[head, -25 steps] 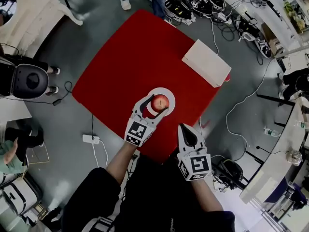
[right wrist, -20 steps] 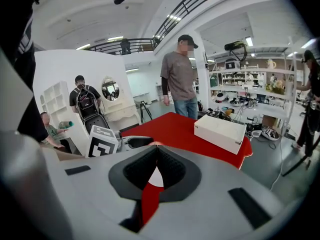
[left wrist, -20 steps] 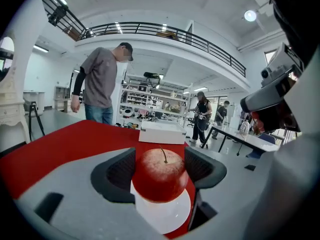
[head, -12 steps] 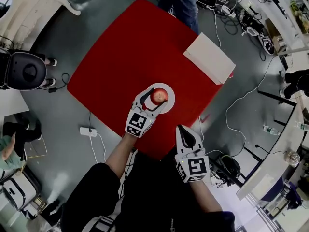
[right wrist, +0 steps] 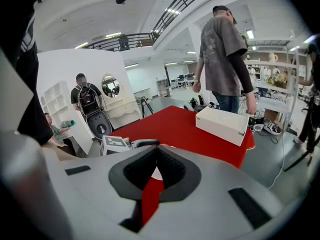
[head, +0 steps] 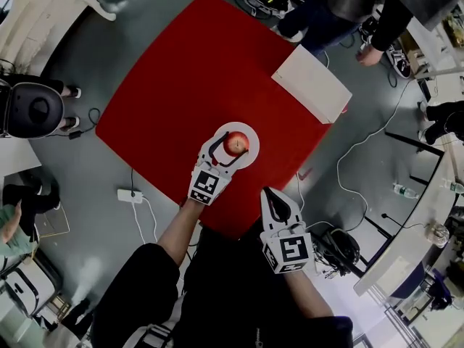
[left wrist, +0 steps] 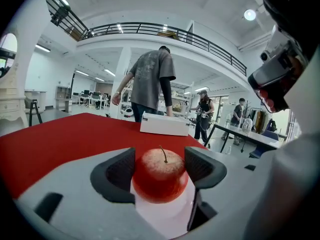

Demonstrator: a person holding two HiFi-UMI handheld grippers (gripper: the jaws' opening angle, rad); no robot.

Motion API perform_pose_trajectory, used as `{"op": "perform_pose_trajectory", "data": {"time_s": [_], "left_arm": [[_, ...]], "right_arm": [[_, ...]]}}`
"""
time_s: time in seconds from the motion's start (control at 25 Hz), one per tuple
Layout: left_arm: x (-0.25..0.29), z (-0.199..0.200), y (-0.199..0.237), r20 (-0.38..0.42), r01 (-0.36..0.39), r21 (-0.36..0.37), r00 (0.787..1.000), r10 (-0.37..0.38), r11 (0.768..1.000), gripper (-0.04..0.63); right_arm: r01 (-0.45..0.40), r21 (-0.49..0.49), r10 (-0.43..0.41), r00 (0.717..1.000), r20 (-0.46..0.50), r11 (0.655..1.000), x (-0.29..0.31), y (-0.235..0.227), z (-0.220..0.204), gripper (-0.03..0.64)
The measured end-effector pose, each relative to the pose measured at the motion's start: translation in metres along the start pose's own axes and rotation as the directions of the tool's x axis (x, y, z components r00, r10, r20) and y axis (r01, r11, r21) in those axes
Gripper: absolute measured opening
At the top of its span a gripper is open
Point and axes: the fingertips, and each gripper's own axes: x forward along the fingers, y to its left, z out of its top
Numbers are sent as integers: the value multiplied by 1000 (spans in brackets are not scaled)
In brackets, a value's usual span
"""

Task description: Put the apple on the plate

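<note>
A red apple (head: 237, 143) with a short stem sits over the middle of a small white plate (head: 251, 131) near the front edge of the red table (head: 188, 71). My left gripper (head: 230, 149) is shut on the apple, one dark pad on each side. In the left gripper view the apple (left wrist: 160, 176) fills the gap between the pads, with the plate (left wrist: 167, 216) right under it. My right gripper (head: 268, 193) hangs shut off the table's front edge, holding nothing. Its jaws (right wrist: 156, 159) leave only a thin slit.
A white box (head: 312, 84) lies at the table's far right corner. A person stands just behind it, with cables and bags on the floor. A power strip (head: 128, 195) lies on the floor left of the table.
The left gripper with the apple has shifted a little from the plate's near edge toward its middle. A person has walked round the far side of the table toward the white box.
</note>
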Motion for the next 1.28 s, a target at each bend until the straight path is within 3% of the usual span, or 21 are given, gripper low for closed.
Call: {"op": "perform_pose_trajectory", "data": {"time_s": [0.6, 1.04, 1.12, 1.28], "left_arm": [[0, -1, -5, -16, 30, 28, 999, -29, 999, 311], [-11, 25, -10, 20, 23, 56, 1000, -25, 998, 314], [-20, 36, -14, 30, 23, 69, 999, -25, 997, 263], [-48, 60, -28, 60, 28, 101, 998, -34, 995, 57]], "right_arm": [[9, 3, -9, 1000, -10, 1000, -7, 2, -12, 11], [9, 5, -9, 1000, 13, 1000, -15, 5, -13, 11], [7, 10, -7, 1000, 22, 1000, -17, 5, -13, 11], [1, 14, -1, 999, 42, 1000, -19, 12, -12, 11]]}}
